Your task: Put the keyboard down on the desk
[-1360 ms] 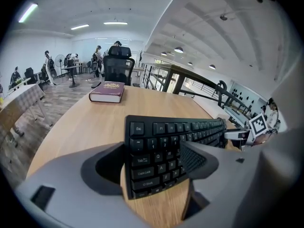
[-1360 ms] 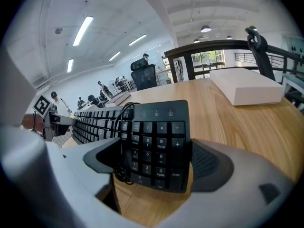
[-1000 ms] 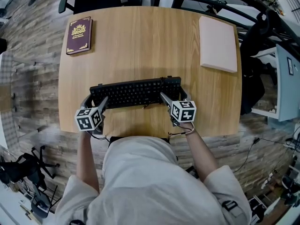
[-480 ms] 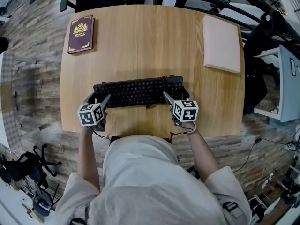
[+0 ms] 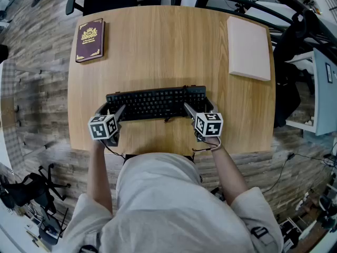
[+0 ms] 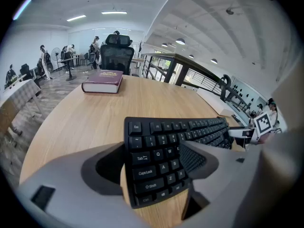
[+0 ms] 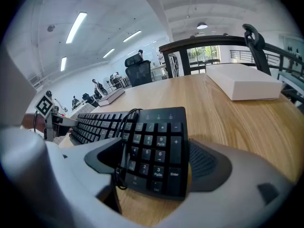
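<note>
Keyboard (image 5: pixel 155 103) lies crosswise near front edge of desk (image 5: pixel 168 51); cannot tell if it rests on the wood. Left gripper (image 5: pixel 111 113): fingers (image 6: pixel 199 159) pinch keyboard's left end, by Tab and Shift keys. Right gripper (image 5: pixel 194 112): fingers (image 7: pixel 209 161) pinch number-pad end, cable (image 7: pixel 124 127) looped alongside. Forearms (image 5: pixel 99 167) reach forward, grippers angled inward.

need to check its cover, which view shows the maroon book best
The head view: the maroon book lies cover-up, whole. The left gripper view shows it low, side-on; the right gripper view, only small and far off.
</note>
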`<act>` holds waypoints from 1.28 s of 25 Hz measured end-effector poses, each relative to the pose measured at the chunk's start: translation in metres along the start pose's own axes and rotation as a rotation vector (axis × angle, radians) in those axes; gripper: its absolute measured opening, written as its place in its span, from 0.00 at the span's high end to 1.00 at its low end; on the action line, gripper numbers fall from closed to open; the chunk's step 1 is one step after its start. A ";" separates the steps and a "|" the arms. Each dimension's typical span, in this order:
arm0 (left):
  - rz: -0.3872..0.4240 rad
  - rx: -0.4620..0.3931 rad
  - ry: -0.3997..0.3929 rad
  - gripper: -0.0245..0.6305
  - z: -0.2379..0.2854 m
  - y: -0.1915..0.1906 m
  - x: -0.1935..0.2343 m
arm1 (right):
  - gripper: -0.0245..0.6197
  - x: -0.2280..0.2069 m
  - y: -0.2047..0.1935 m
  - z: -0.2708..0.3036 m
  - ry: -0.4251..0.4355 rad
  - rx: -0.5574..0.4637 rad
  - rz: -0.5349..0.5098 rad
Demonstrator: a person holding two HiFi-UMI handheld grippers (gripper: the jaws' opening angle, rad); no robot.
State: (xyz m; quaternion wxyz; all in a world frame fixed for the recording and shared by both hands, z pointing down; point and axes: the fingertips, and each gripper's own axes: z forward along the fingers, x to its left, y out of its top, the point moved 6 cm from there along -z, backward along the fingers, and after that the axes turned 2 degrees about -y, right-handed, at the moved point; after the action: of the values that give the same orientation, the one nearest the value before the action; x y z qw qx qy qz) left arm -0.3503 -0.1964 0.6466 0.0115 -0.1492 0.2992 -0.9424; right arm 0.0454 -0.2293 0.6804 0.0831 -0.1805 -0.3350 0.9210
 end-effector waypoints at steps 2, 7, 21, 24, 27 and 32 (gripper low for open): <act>0.006 0.003 0.000 0.41 0.001 0.001 0.000 | 0.29 0.000 0.000 0.000 -0.002 0.003 0.000; 0.018 0.014 0.001 0.41 0.001 0.004 -0.002 | 0.29 -0.002 0.000 0.000 -0.001 0.009 -0.003; 0.031 0.017 -0.005 0.41 0.005 0.007 -0.002 | 0.29 -0.003 -0.001 0.002 -0.008 0.013 0.007; 0.033 0.020 -0.004 0.41 0.006 0.008 -0.001 | 0.29 -0.003 -0.001 0.002 -0.010 0.017 0.007; 0.036 0.023 -0.005 0.41 0.007 0.010 -0.001 | 0.29 -0.003 0.000 0.003 -0.014 0.023 0.010; 0.040 0.028 -0.012 0.41 0.010 0.013 0.001 | 0.29 -0.003 -0.001 0.004 -0.019 0.033 0.008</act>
State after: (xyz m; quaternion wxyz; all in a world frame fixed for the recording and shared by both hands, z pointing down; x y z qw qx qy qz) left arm -0.3489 -0.2129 0.6473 0.0341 -0.1489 0.2890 -0.9451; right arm 0.0469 -0.2322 0.6847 0.0790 -0.1716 -0.3197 0.9285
